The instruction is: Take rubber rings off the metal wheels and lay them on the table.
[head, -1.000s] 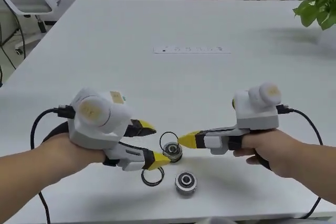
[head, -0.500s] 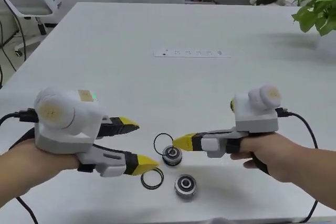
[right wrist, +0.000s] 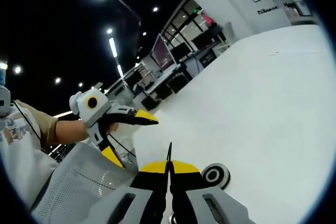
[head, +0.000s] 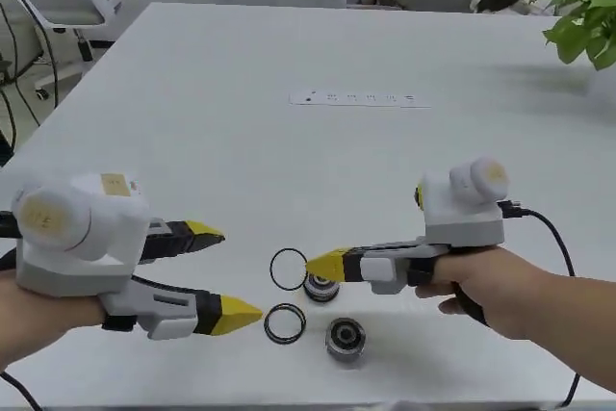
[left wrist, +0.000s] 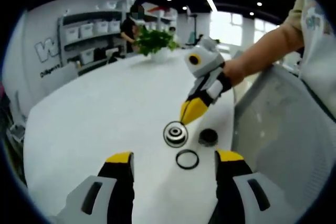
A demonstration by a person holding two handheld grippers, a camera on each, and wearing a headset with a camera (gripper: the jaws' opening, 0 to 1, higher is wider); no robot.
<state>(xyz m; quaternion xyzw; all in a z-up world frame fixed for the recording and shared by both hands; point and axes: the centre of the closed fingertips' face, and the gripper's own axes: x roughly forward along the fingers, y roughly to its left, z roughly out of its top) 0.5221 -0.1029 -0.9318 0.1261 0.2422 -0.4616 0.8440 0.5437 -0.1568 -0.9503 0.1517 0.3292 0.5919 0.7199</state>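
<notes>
I count on the white bench [head: 192,93]: near metal wheel [head: 345,336]; far metal wheel [head: 322,287] just behind it; one rubber ring [head: 285,322] lying flat beside both; socket strip [head: 358,98] mid-bench; plant [head: 582,12] at the far right.

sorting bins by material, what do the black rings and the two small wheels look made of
Ring on the table and held ring in the right gripper's shut jaws: thin, matt black, no glint, probably rubber. Near wheel and far wheel: silvery faces with bright glints, probably polished metal; the dark inner band's material is unclear.
</notes>
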